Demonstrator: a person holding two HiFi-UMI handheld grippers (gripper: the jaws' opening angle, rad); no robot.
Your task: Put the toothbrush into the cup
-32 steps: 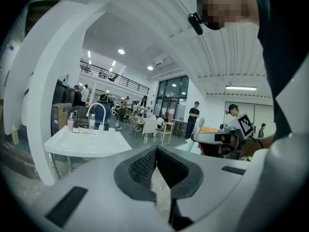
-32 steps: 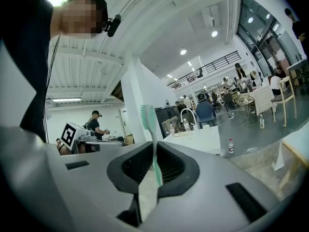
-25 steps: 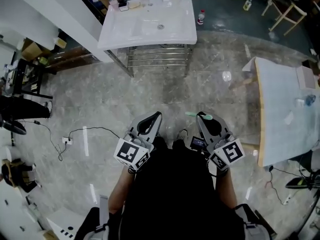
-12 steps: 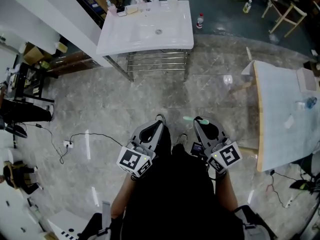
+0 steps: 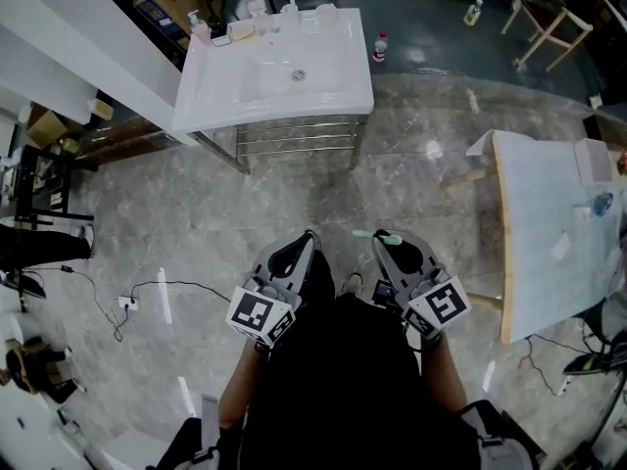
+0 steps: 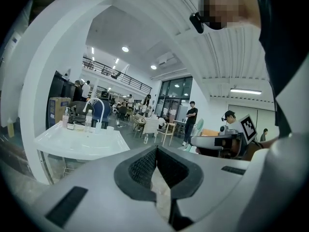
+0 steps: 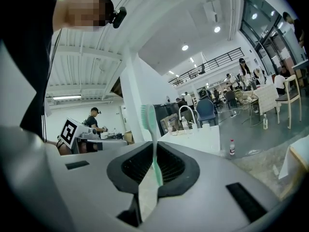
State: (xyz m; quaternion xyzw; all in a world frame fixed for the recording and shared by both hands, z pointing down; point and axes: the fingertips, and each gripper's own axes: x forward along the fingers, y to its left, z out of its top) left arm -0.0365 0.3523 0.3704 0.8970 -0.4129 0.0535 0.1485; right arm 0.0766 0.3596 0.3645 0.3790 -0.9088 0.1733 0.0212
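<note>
A mint-green toothbrush (image 7: 148, 117) stands upright between the jaws of my right gripper (image 7: 155, 146), which is shut on its handle. In the head view the toothbrush (image 5: 377, 234) pokes out to the left of the right gripper (image 5: 382, 241). My left gripper (image 5: 307, 239) is level with it, a little to its left. Its jaws meet with nothing between them (image 6: 156, 149). Both grippers point at a white sink (image 5: 274, 71) some way ahead. A clear cup (image 5: 324, 11) stands on the sink's back rim by the tap, beside small bottles.
A metal rack (image 5: 294, 135) sits under the sink. A bottle (image 5: 380, 47) stands on the floor to the sink's right. At the right is a pale table (image 5: 549, 233), with wooden chairs (image 5: 549, 18) beyond it. A cable and socket strip (image 5: 127, 302) lie on the floor at the left.
The sink has drawn nearer in the head view as the person walks towards it. Both grippers have moved forward with the person. The toothbrush stays held in the right gripper.
</note>
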